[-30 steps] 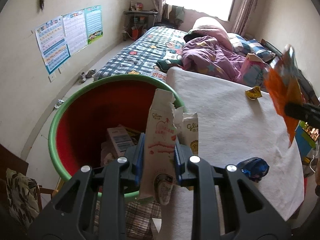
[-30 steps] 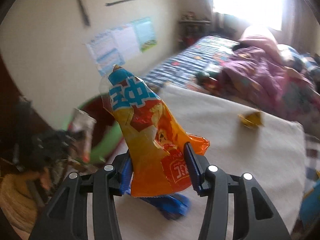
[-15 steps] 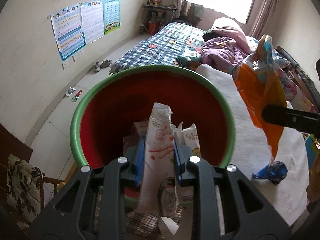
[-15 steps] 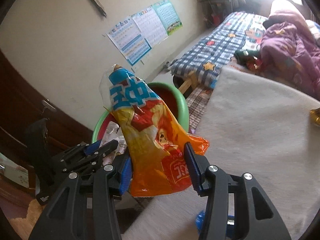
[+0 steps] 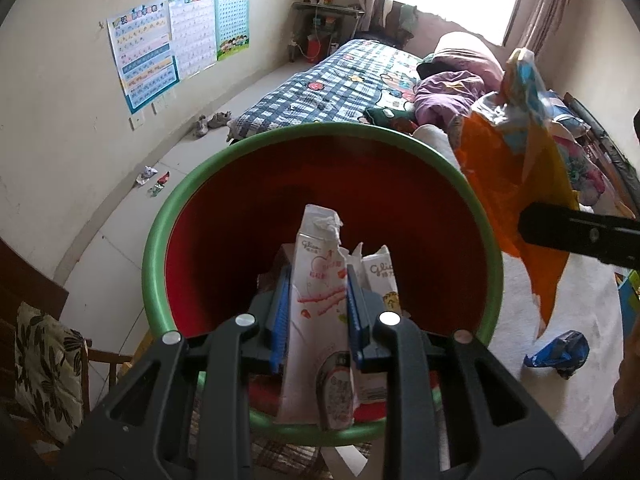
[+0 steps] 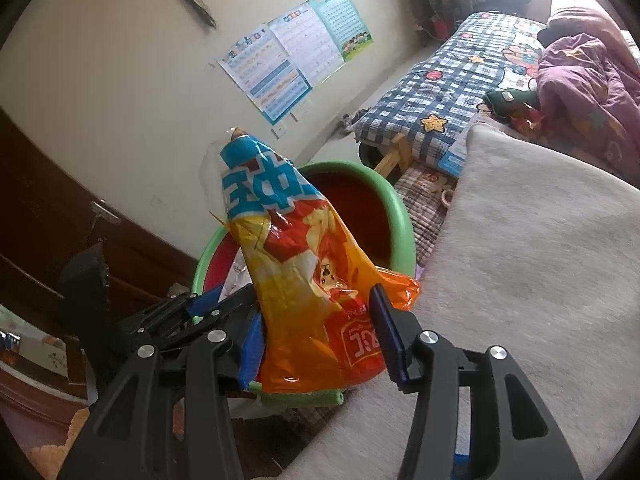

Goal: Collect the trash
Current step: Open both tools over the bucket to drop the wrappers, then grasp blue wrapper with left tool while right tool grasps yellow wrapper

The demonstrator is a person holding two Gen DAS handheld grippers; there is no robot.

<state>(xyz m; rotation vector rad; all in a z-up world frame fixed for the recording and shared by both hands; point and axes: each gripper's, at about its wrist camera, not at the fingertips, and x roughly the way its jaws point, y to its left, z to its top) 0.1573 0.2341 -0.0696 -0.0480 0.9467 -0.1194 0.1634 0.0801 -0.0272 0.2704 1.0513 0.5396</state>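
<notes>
My left gripper (image 5: 316,312) is shut on a torn white snack wrapper (image 5: 318,292) and holds it over the red bin with a green rim (image 5: 192,184). My right gripper (image 6: 320,328) is shut on an orange and blue chip bag (image 6: 304,272), held at the bin's right rim (image 6: 400,216). The chip bag also shows at the right in the left wrist view (image 5: 516,168). The left gripper shows at the lower left in the right wrist view (image 6: 200,304). White packets lie in the bin.
A white-covered table (image 5: 580,368) stands right of the bin, with a crumpled blue wrapper (image 5: 560,354) on it. A bed with a checked blanket (image 5: 332,84) lies behind. A chair with a floral cushion (image 5: 44,368) is at the left. Small scraps (image 5: 154,178) lie on the floor.
Both grippers have moved left from over the table to the bin. The white wrapper now hangs over the bin's inside and the chip bag has come to its rim.
</notes>
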